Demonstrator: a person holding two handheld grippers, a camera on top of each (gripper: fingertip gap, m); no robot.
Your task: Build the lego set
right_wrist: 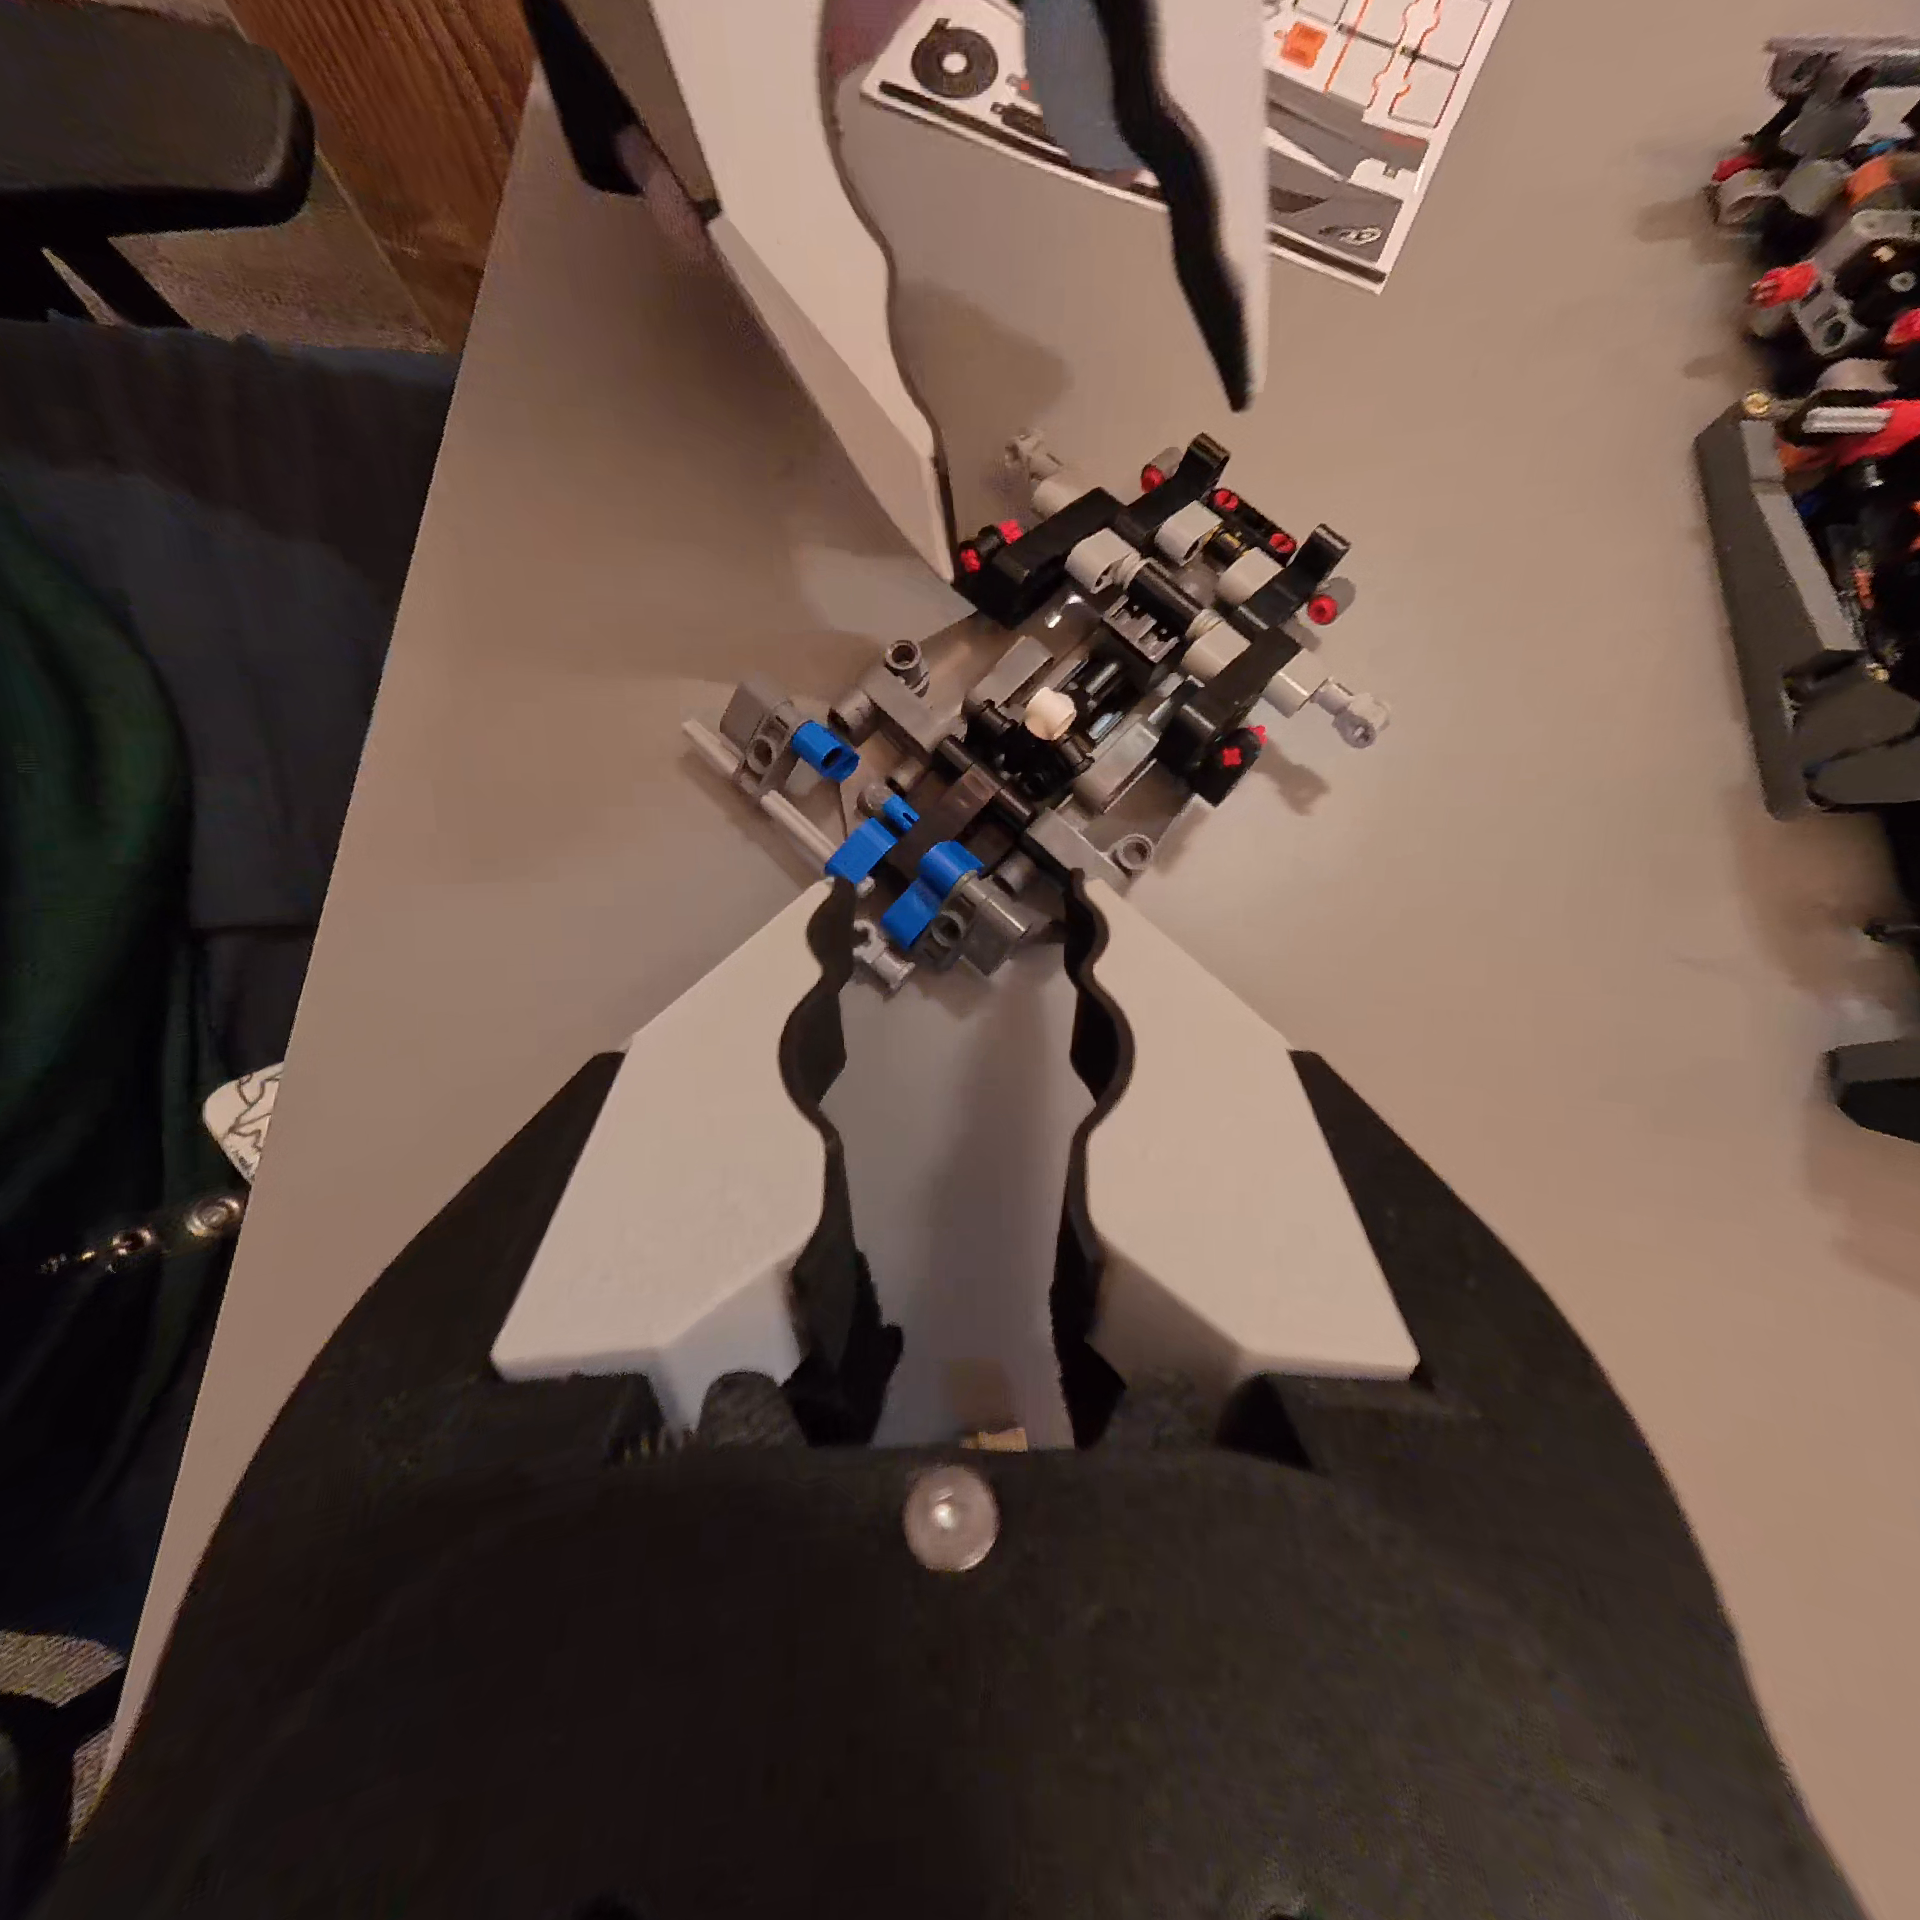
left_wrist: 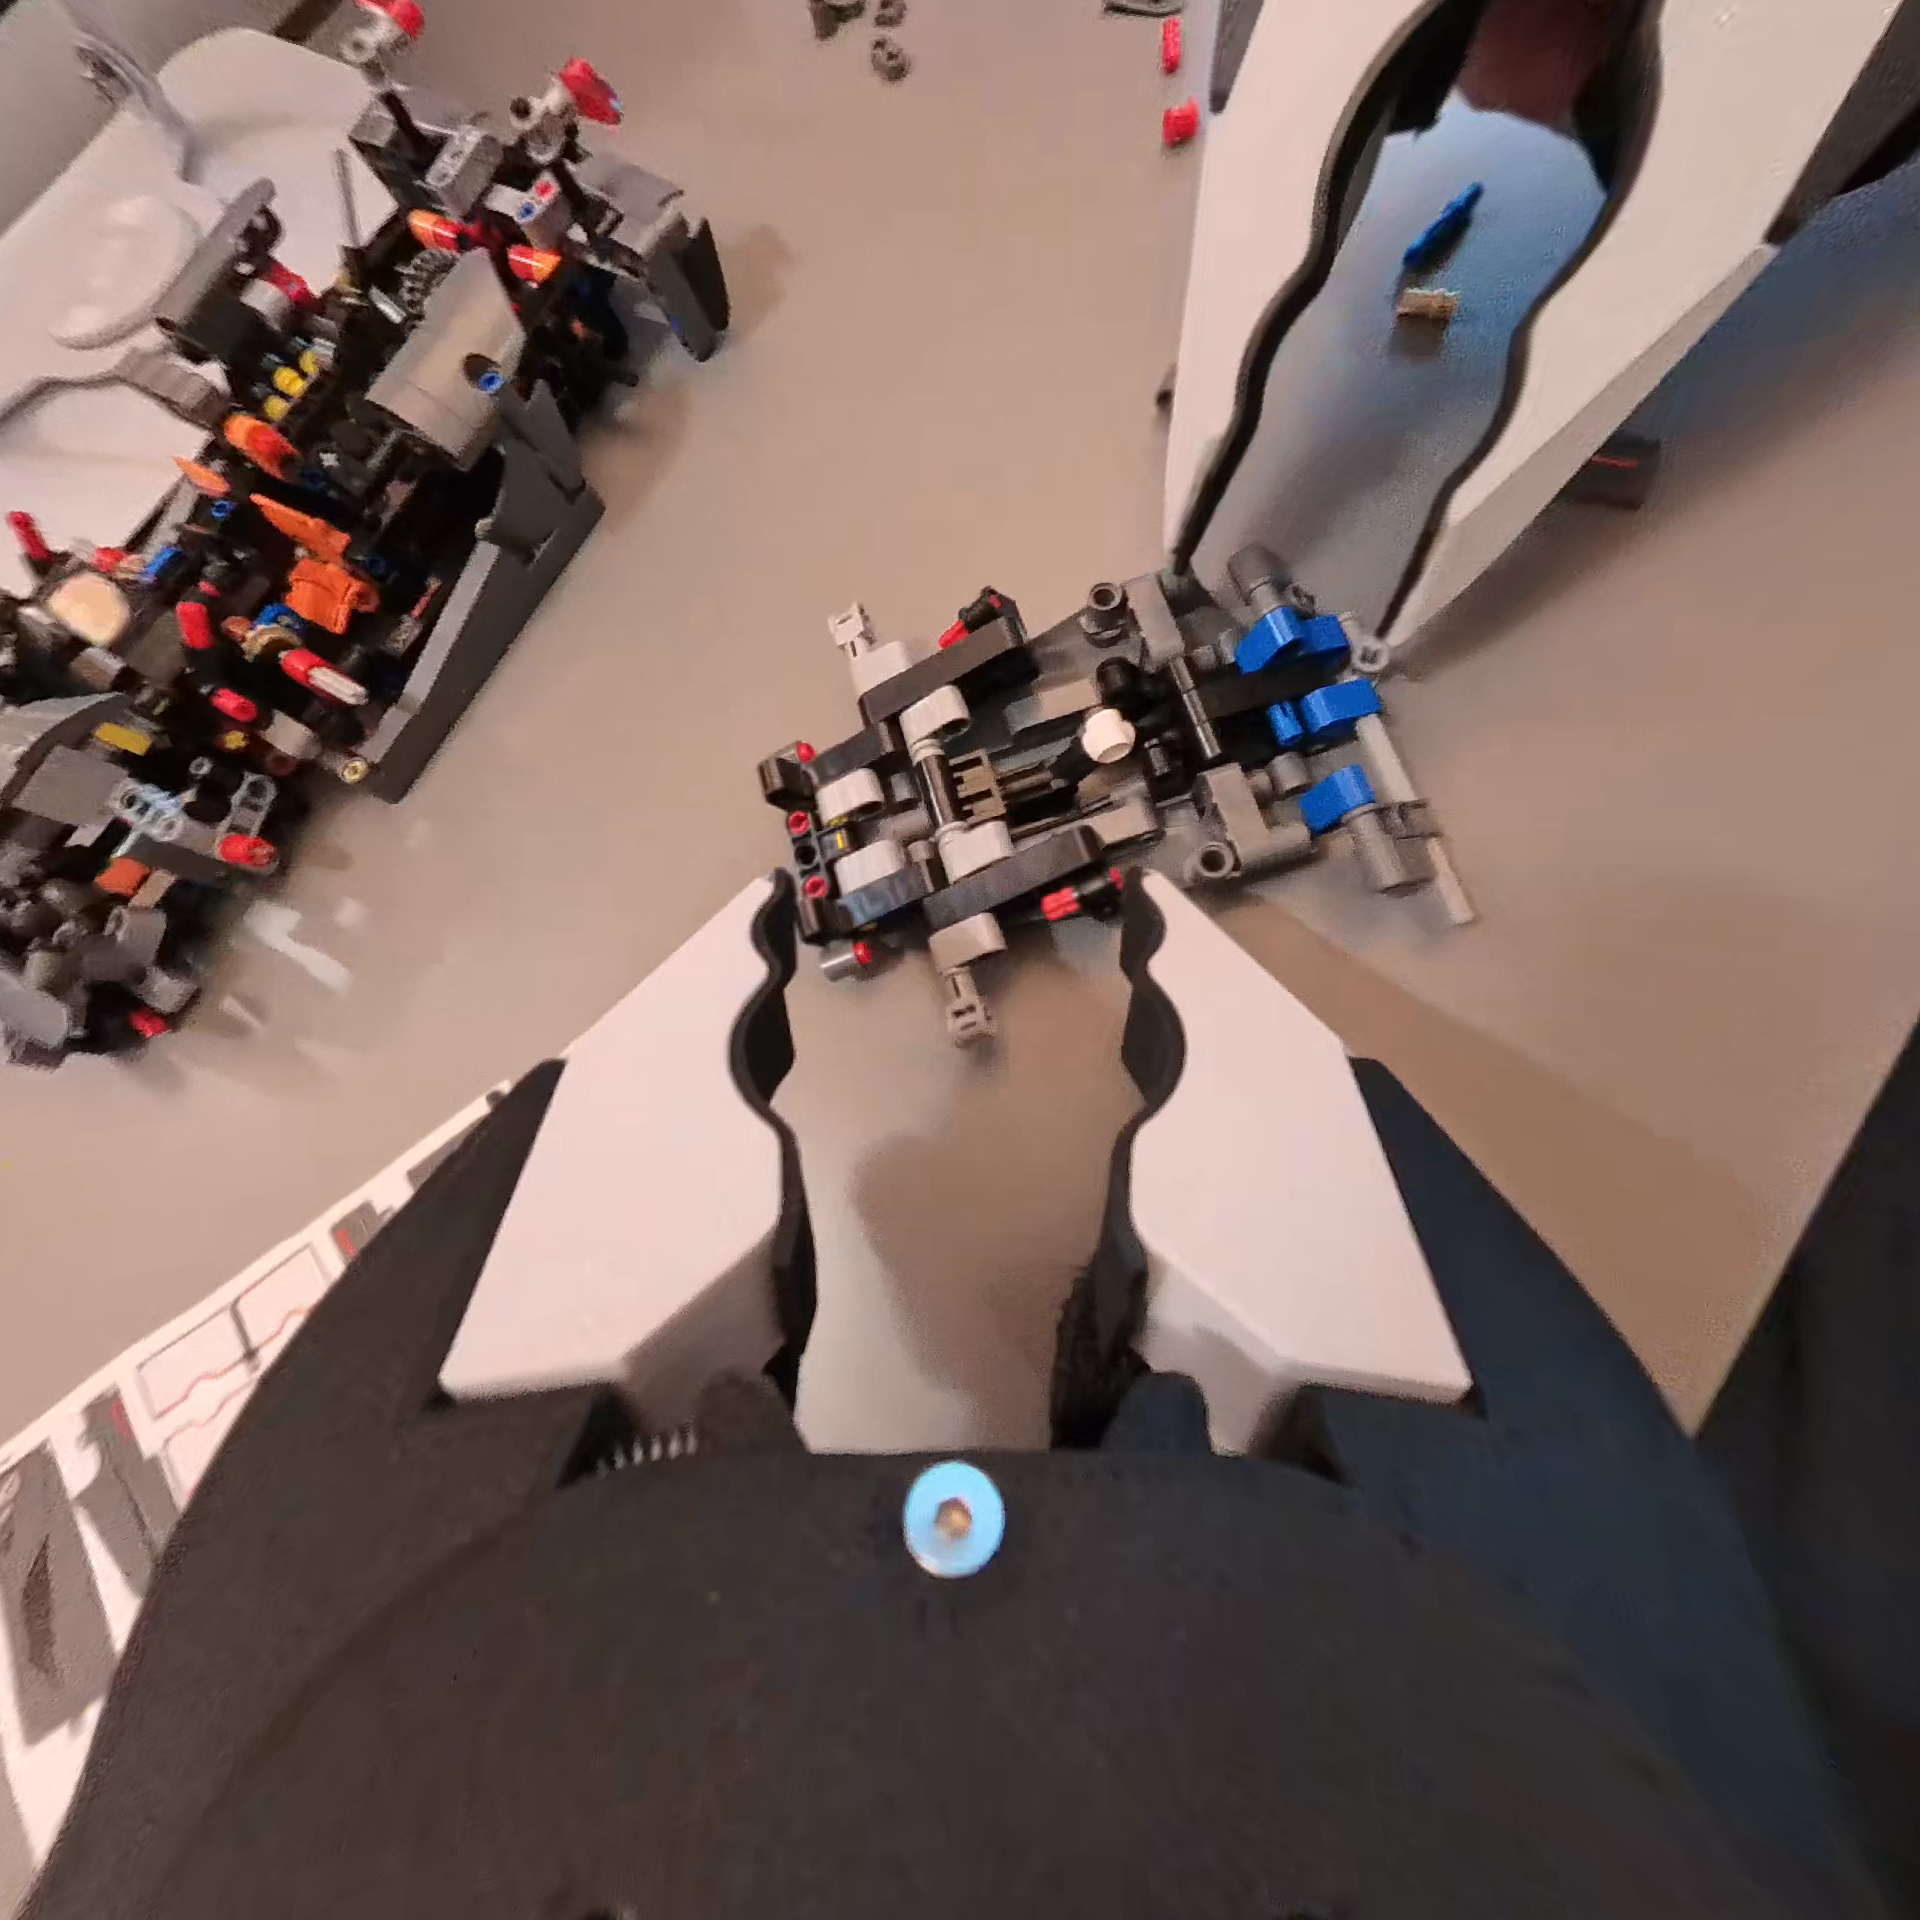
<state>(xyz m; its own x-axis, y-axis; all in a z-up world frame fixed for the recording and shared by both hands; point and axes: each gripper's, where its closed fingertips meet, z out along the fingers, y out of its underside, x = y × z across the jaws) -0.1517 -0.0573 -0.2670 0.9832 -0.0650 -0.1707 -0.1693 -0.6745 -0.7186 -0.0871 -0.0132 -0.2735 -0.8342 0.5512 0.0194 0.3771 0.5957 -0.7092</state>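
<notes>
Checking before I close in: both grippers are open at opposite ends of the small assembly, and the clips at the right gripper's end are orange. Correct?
Not quite: the clips at the right gripper end are blue, as the right wrist view shows. The rest holds: both grippers are open, the left gripper at the opposite end of the small assembly.

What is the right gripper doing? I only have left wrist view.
Observer: The right gripper is open, with its fingertips on either side of the blue pieces at one end of the small model.
Operator: Left gripper contact, seen from that side?
Observer: The left gripper is open. One fingertip sits by the model's black end; the other is apart from it.
Operator: Anything off to the side?
Observer: The table edge runs along one side of the model, and a chair armrest shows past it.
</notes>
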